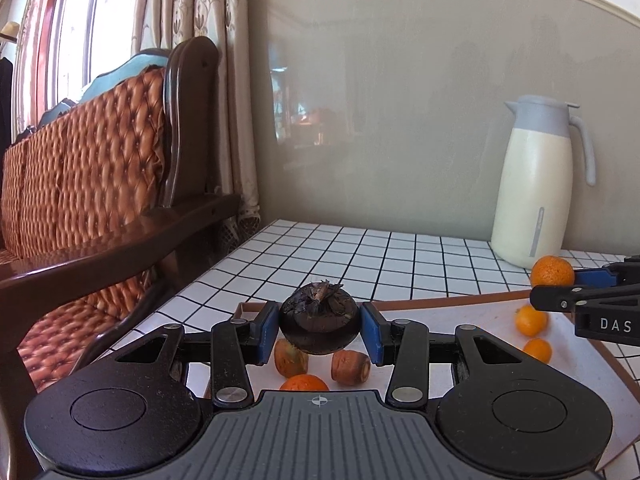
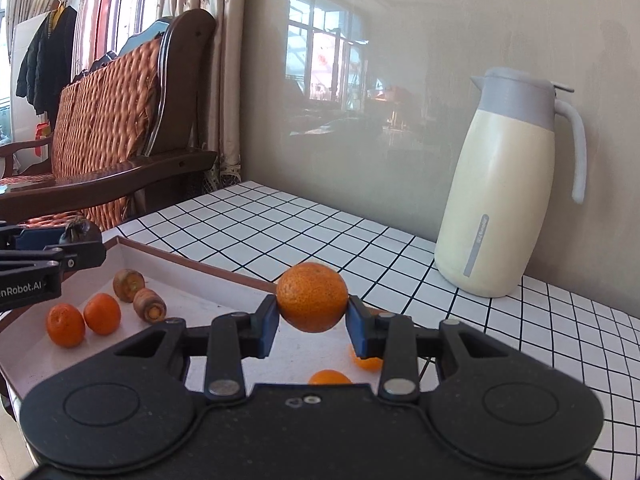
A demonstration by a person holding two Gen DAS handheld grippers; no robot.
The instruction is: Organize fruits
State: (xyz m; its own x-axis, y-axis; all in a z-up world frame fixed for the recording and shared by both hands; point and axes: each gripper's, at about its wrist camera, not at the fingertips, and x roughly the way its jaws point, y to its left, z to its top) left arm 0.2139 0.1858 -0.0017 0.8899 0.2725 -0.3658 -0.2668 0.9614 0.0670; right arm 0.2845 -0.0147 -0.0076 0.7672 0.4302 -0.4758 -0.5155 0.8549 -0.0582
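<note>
My left gripper (image 1: 319,330) is shut on a dark brown round fruit (image 1: 319,322) with a dry tuft on top, held above the near left part of a white tray (image 1: 460,316) with a brown rim. My right gripper (image 2: 312,320) is shut on a tangerine (image 2: 312,297) over the tray's (image 2: 192,304) far side. Each gripper shows in the other's view: the right gripper (image 1: 556,284) with its tangerine (image 1: 552,271), the left gripper (image 2: 76,240) with the dark fruit (image 2: 80,230). In the tray lie two carrot stubs (image 2: 150,305) and several tangerines (image 2: 102,313).
A cream and grey thermos jug (image 2: 504,200) stands at the back right of the white tiled table (image 2: 320,232), against the grey wall. A wooden sofa with orange cushions (image 1: 100,160) runs along the table's left edge. Curtains hang behind it.
</note>
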